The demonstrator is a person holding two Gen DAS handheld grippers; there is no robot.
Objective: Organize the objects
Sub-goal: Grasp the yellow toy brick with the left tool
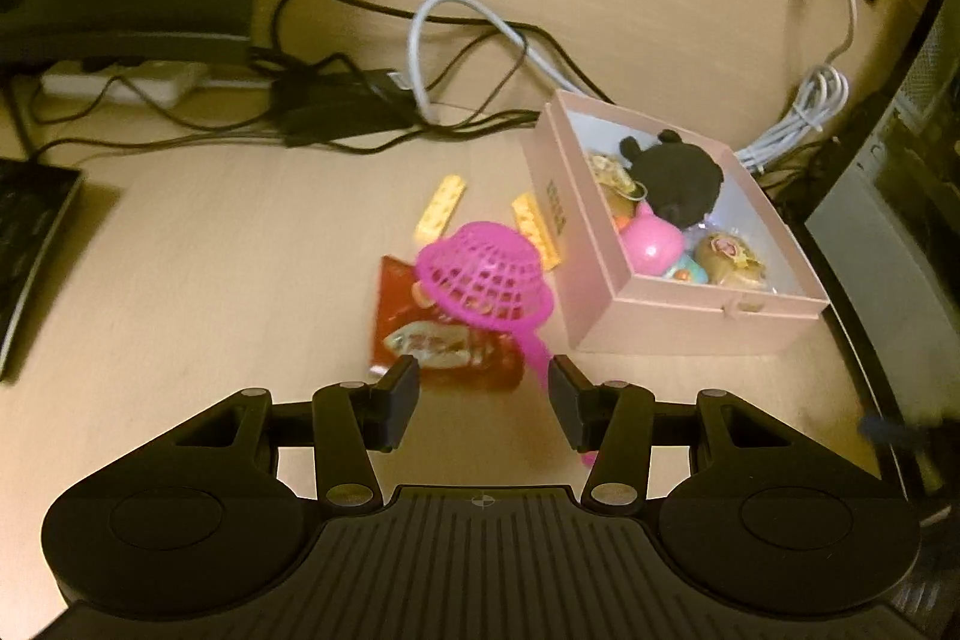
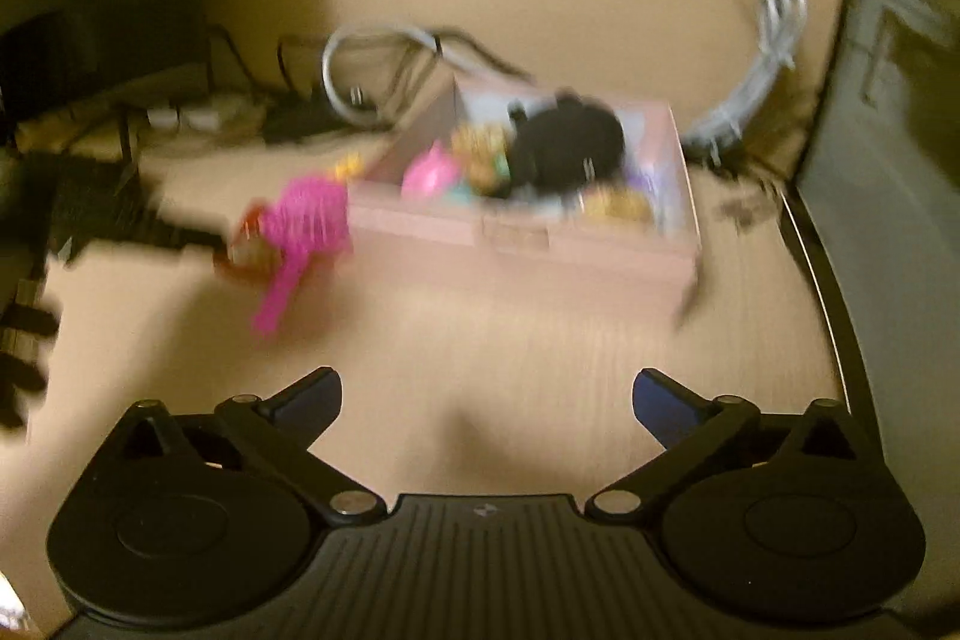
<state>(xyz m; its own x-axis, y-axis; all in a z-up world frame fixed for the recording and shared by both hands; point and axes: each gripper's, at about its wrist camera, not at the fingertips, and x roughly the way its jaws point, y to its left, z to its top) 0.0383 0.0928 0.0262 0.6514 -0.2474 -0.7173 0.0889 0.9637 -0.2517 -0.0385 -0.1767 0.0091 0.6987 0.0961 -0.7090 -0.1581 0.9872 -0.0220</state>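
Box (image 1: 690,322): pink, lidless, on the desk (image 1: 210,250); taken here as the landmark and, by judgement, the collecting bin for the task. Holds a black plush (image 1: 675,178), a pink ball (image 1: 651,244) and wrapped sweets, so sorting looks well under way.

Basket (image 1: 486,274): magenta toy ladle-basket, upturned, just left of the box, its handle running toward the near edge. It lies partly on a red packet (image 1: 444,346), so lifting it first would free the packet.

Wafers (image 1: 441,208): two yellow pieces, left of the box, beyond the basket, still loose.

Left gripper (image 1: 483,400): jaws partly apart, nothing pressed between them; the basket handle passes close by the right finger, contact unclear. Probably lined up to take the handle.

Right gripper (image 2: 486,400): jaws spread wide and empty, over bare desk in front of the box; view blurred.

Cables (image 1: 468,58): behind the box, not part of the sorting.
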